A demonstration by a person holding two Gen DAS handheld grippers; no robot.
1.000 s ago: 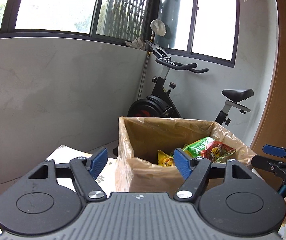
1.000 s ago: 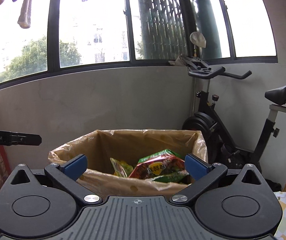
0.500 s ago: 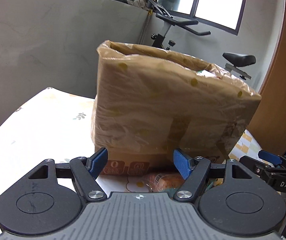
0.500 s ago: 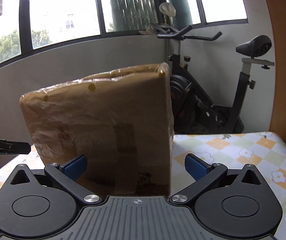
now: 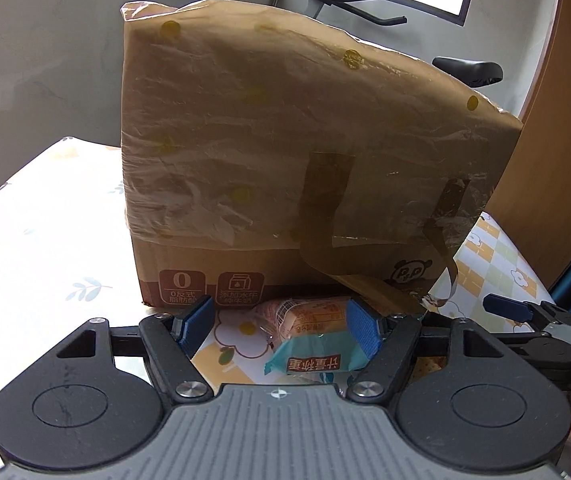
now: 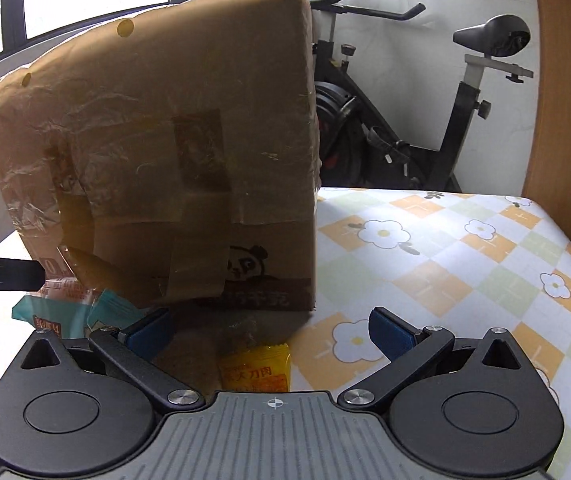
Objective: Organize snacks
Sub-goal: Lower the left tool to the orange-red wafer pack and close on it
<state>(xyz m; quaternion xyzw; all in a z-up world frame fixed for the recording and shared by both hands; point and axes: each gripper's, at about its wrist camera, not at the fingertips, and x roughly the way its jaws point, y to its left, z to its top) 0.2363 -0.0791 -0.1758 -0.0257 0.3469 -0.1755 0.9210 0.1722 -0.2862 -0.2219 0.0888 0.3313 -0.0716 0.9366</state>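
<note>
A tall cardboard box (image 5: 285,152) lined with a clear plastic bag stands on the flowered tablecloth (image 5: 45,248). At its base lie an orange-pink snack packet (image 5: 305,316) and a teal packet (image 5: 309,360). My left gripper (image 5: 279,326) is open just above them, its blue pads on either side and not pressing. In the right wrist view my right gripper (image 6: 269,331) is open at the box's near right corner (image 6: 165,140), with a yellow snack packet (image 6: 255,372) lying between its fingers. The teal packet (image 6: 57,312) shows at the left there.
An exercise bike (image 6: 405,120) stands behind the table by the wall and windows. A wooden panel (image 6: 565,80) rises at the right. The checked, flowered cloth (image 6: 465,260) stretches right of the box. A finger (image 5: 525,314) of my right gripper shows at the right of the left wrist view.
Both grippers have sunk and tilted down. A second ago they looked into the box at the snacks inside; now they face its side, with the loose packets at its base between their fingers.
</note>
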